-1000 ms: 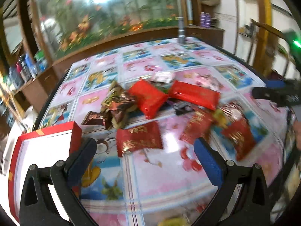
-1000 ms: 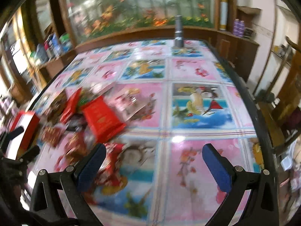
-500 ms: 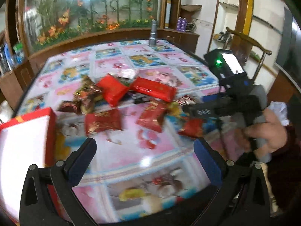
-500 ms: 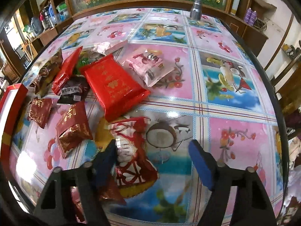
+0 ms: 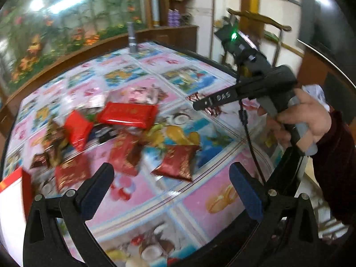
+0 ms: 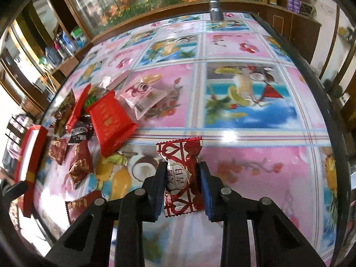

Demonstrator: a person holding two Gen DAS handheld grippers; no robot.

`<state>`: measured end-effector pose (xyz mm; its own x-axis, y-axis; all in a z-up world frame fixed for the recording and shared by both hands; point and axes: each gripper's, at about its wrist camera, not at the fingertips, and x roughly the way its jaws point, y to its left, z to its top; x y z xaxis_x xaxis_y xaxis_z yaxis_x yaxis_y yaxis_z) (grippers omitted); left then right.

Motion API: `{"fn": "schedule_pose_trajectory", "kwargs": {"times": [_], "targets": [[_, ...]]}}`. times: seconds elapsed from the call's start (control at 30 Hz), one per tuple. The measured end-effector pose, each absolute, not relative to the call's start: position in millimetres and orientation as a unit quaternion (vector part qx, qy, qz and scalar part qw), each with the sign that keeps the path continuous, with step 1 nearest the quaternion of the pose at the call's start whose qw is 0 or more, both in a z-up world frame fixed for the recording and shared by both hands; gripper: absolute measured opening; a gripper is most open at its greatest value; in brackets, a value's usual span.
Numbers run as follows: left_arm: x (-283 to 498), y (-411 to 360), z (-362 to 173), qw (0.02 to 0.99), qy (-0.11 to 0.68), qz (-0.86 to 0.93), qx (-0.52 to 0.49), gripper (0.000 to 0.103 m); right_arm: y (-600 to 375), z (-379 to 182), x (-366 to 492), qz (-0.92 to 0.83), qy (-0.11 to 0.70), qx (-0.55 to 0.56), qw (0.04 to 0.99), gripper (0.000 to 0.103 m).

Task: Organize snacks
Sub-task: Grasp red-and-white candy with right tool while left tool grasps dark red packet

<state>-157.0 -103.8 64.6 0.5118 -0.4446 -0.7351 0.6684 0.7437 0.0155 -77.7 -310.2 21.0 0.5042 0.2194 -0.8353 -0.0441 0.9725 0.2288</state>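
Note:
My right gripper (image 6: 181,166) is closing its jaws on a red and white candy packet (image 6: 180,178), and the blue pads press its sides. In the left wrist view that right gripper (image 5: 207,104) shows with the packet (image 5: 195,96) at its tip, held by a person's hand (image 5: 311,120). My left gripper (image 5: 171,169) stands open and holds nothing, above a dark red packet (image 5: 178,162). A pile of snacks lies left of centre, with a flat red packet (image 5: 129,113) among them. A red box with a white inside (image 5: 13,200) sits at the left edge.
A grey cylinder (image 6: 214,0) stands at the far edge of the table. A pink packet (image 6: 142,95) lies beside the flat red one (image 6: 109,122). The red box (image 6: 29,155) lies near the table's left rim. A wooden chair (image 5: 258,20) stands beyond the right edge.
The right gripper's jaws went from wide open to shut on the red and white packet. The left wrist view swung right, so the snack pile slid left and the right gripper came into sight.

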Motion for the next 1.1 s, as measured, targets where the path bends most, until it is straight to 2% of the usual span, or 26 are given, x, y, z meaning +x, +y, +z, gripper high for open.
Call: {"fn": "schedule_pose_trajectory", "kwargs": {"times": [0.2, 0.37, 0.47, 0.63, 0.67, 0.73, 1.1], "targets": [[-137, -120, 51, 0.844, 0.380, -0.332, 0.183, 0.102, -344, 28, -96, 0.095, 0.459, 0.117, 0.876, 0.030], [-130, -122, 44, 0.839, 0.389, -0.335, 0.182, 0.100, -369, 28, -94, 0.128, 0.427, 0.191, 0.874, 0.030], [-128, -128, 40, 0.836, 0.391, -0.330, 0.200, 0.095, -374, 21, -86, 0.135, 0.418, 0.232, 0.868, 0.030], [-124, -138, 31, 0.820, 0.410, -0.342, 0.207, 0.062, -376, 11, -80, 0.140, 0.411, 0.272, 0.859, 0.032], [-124, -139, 28, 0.818, 0.411, -0.343, 0.211, 0.058, -375, 11, -79, 0.140, 0.412, 0.269, 0.859, 0.032], [-122, -139, 22, 0.814, 0.418, -0.343, 0.214, 0.038, -373, 11, -79, 0.144, 0.410, 0.266, 0.860, 0.033], [-126, -117, 27, 0.834, 0.409, -0.346, 0.131, 0.029, -363, 10, -81, 0.150, 0.399, 0.252, 0.869, 0.033]]}}
